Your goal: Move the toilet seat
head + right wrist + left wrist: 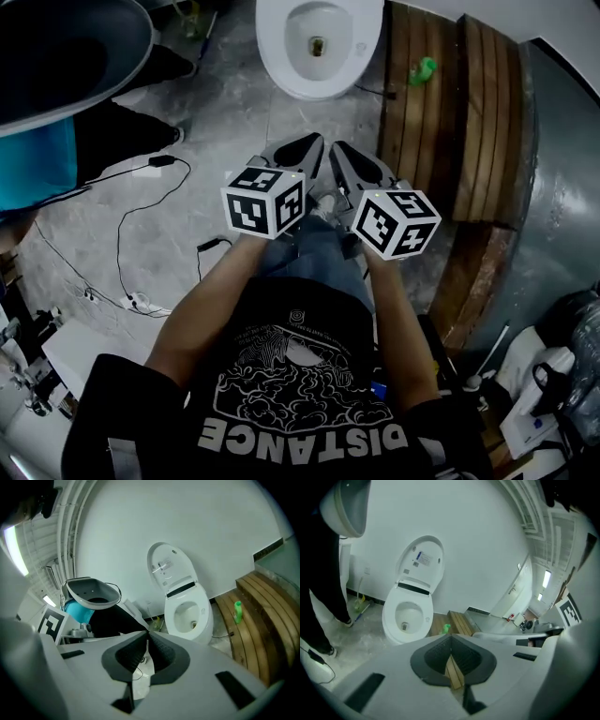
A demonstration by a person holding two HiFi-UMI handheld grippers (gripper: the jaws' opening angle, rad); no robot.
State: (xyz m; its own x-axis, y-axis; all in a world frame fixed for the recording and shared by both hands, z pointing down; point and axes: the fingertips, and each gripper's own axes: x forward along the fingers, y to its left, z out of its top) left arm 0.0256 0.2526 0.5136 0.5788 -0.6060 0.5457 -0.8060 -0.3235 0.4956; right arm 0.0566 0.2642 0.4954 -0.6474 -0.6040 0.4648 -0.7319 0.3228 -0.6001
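Note:
A white toilet (319, 42) stands against the wall ahead of me, its bowl open. In the left gripper view its lid (419, 562) is raised upright over the bowl rim (408, 616); I cannot tell whether the seat ring is up with it. The right gripper view shows the same raised lid (171, 566) and bowl (190, 613). My left gripper (305, 148) and right gripper (345, 155) are side by side over the floor, well short of the toilet. Both are shut, with nothing between the jaws.
A wooden slatted platform (459, 112) lies right of the toilet with a green bottle (424, 68) on it. Cables (141, 234) trail over the tiled floor at left. A person in dark trousers (122, 131) stands at left, under a large grey basin (66, 47).

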